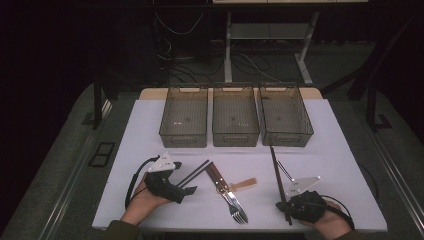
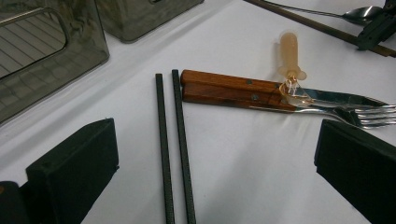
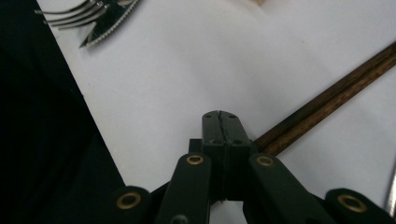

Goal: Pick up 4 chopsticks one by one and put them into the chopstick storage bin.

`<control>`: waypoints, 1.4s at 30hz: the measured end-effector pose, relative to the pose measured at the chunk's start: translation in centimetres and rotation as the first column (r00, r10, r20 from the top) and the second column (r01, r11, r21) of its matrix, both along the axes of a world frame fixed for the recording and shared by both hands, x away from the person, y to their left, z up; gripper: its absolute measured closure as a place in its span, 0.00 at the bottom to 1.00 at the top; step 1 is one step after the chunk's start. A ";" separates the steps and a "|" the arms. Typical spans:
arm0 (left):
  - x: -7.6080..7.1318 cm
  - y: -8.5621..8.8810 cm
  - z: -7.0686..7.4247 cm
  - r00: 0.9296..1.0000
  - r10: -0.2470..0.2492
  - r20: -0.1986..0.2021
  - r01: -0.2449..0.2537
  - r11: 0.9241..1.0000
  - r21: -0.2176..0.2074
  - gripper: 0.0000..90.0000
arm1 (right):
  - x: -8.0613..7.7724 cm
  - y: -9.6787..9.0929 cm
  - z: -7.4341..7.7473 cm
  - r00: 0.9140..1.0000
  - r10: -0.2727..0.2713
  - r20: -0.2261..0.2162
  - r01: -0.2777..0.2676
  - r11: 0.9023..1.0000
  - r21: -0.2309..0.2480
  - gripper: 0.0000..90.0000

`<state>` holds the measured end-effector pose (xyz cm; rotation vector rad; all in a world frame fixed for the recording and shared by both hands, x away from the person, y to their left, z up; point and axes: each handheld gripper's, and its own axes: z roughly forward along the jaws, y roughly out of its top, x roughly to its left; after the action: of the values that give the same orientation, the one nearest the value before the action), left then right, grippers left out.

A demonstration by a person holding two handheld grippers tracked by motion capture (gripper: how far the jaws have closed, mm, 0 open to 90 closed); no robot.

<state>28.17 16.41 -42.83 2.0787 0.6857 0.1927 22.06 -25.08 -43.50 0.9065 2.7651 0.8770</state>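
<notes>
left gripper (image 1: 189, 190): jaws apart, near front-left edge, black chopsticks (image 2: 173, 140) lying flat between them | advice: lower squarely, clamp both sticks together | right gripper (image 3: 219, 123): jaws together, empty, beside brown chopsticks (image 3: 327, 105) at front-right.

Between the wide-apart tongs (image 2: 215, 177), two black chopsticks (image 2: 173, 144) lie side by side on the white surface (image 2: 243, 154), just left of the wooden-handled knife (image 2: 233, 91) and fork (image 2: 369, 114), bins (image 2: 42, 60) far left.
</notes>
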 end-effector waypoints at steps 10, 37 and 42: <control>0.0 0.0 0.0 1.000 0.000 -0.001 0.000 1.000 -0.001 0.00 | 0.0 -0.7 0.1 1.000 -0.005 0.002 0.005 1.000 -0.013 1.00; 0.1 0.0 -0.1 1.000 0.000 -0.002 0.000 1.000 0.004 0.00 | -0.1 -3.4 0.3 0.998 -0.057 0.000 0.057 0.997 -0.056 1.00; 0.1 0.0 -0.1 1.000 0.000 -0.002 0.000 1.000 0.004 0.00 | -0.1 -3.8 0.3 0.998 -0.069 0.000 0.068 0.996 -0.060 1.00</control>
<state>28.28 16.44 -42.90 2.0826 0.6871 0.1927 22.00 -28.92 -43.22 0.9858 2.7280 0.7788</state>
